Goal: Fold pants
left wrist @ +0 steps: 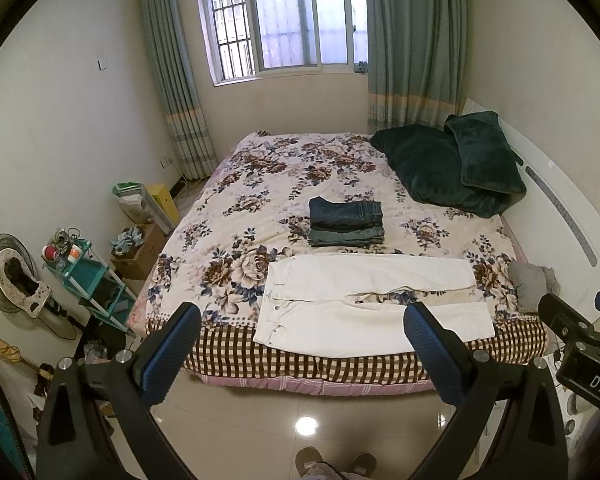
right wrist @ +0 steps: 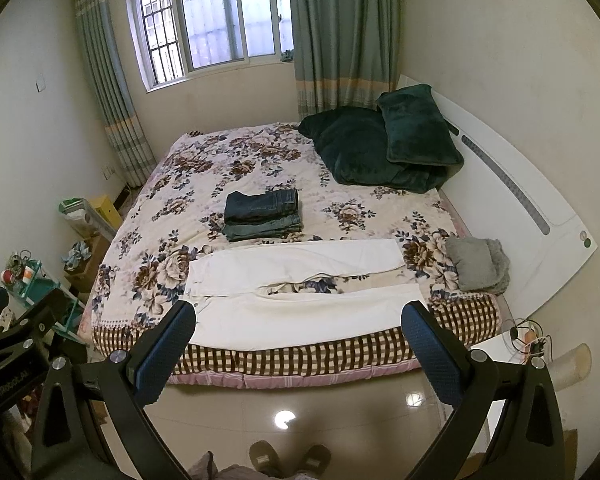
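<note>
White pants (left wrist: 374, 300) lie flat, unfolded, on the floral bed (left wrist: 260, 200). Left gripper (left wrist: 304, 344) and right gripper (right wrist: 300, 340) hover spread wide, empty.

The left gripper (left wrist: 302, 326) and right gripper (right wrist: 298, 324) share black angular frames, silver round screws and blue dimpled finger pads (left wrist: 168, 354). Below, the person wears brown slippers (right wrist: 290, 460).

Bed (left wrist: 324, 360) with floral cover. White pants (left wrist: 364, 304) lie flat along the near edge, legs spread apart, waist to the left. Stack of folded jeans (left wrist: 346, 222) just behind them, mid-bed. Green pillows (left wrist: 452, 168) at far right corner. Grey cloth (left wrist: 534, 282) at near right corner
</note>
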### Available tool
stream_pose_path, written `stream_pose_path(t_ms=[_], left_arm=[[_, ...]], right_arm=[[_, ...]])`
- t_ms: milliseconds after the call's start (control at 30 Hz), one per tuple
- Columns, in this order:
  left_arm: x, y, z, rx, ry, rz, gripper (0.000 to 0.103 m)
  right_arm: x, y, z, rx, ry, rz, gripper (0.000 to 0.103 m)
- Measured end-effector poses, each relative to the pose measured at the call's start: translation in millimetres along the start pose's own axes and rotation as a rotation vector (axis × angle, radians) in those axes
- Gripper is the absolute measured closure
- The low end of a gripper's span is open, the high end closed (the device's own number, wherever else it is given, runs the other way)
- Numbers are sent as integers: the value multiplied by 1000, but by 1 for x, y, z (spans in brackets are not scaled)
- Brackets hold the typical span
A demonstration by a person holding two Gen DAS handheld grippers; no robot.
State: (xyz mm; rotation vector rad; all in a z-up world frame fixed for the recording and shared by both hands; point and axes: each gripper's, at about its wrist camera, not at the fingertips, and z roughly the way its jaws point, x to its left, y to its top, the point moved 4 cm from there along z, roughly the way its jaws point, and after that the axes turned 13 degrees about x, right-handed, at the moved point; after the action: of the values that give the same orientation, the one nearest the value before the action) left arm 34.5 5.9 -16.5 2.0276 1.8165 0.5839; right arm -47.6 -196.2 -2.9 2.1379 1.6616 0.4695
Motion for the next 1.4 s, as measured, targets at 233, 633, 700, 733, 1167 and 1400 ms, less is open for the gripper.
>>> stream_pose_path(t_ms=[233,633,700,733,1167,1400], left_arm=[[0,-1,0,-4,0,-1,0],[-12,23,-7,-10,5,-1,0],[-12,24,-7,-12,6,0,0],[-13,26,-7,-13,8,1,0],[-18,49,-21,-14,4,-1,0],[-22,57,-24,-10,3,-5,0]], right_arm=[[0,1,0,0,4,0,0],[-2,1,0,-3,11,7,0],[0,4,-2,-2,10,7,0],[0,4,-2,-2,11,5,0],[-2,2,-2,-6,15,7,0],[10,15,-1,-4,23,4,0]])
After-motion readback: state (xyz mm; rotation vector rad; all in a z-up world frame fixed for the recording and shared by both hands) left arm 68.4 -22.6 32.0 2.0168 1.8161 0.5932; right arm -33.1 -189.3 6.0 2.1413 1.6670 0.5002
